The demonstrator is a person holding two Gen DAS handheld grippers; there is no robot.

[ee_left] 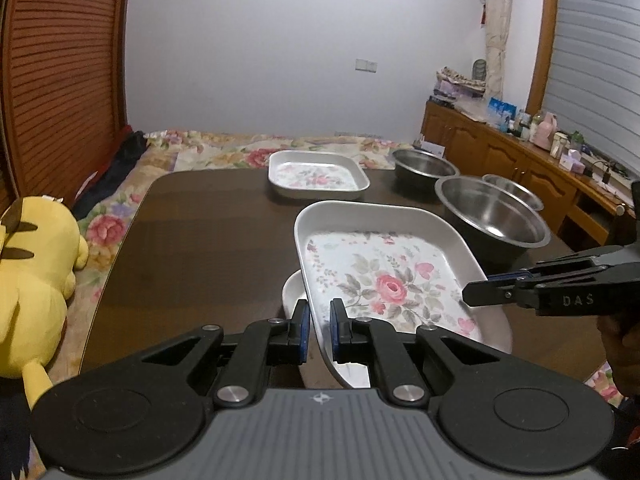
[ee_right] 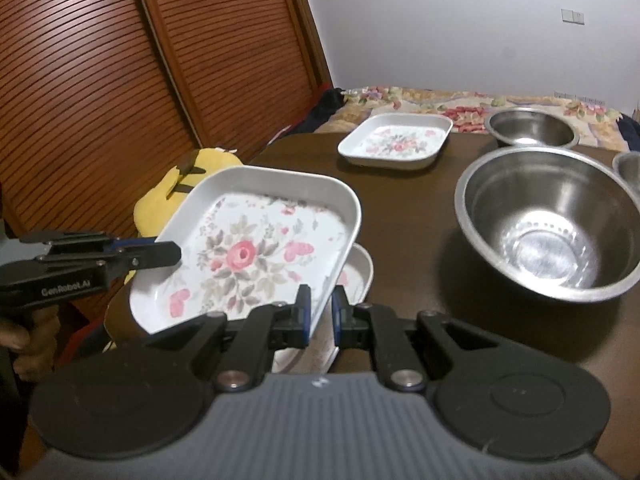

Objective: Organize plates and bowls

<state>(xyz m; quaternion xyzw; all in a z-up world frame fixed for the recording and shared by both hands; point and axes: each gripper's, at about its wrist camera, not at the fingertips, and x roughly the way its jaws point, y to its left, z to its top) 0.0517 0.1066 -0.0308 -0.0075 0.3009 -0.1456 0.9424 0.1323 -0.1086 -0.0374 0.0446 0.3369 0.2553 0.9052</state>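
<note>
You have the floral plate (ee_left: 384,276) pinched by opposite rims, left claw (ee_left: 319,322) and right claw (ee_right: 320,308) both clamped, tilted just above another plate (ee_left: 294,292) on the tabletop (ee_left: 208,232), probably for stacking. A third plate (ee_left: 316,174) and three steel bowls (ee_left: 494,212) remain unsorted.

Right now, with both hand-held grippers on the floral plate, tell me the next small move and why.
Probably lower it straight down. The left hand-held gripper and right hand-held gripper each clamp a rim of the held floral plate, which hangs tilted just above a second white plate on the table. Levelling and easing it down should nest them.
</note>
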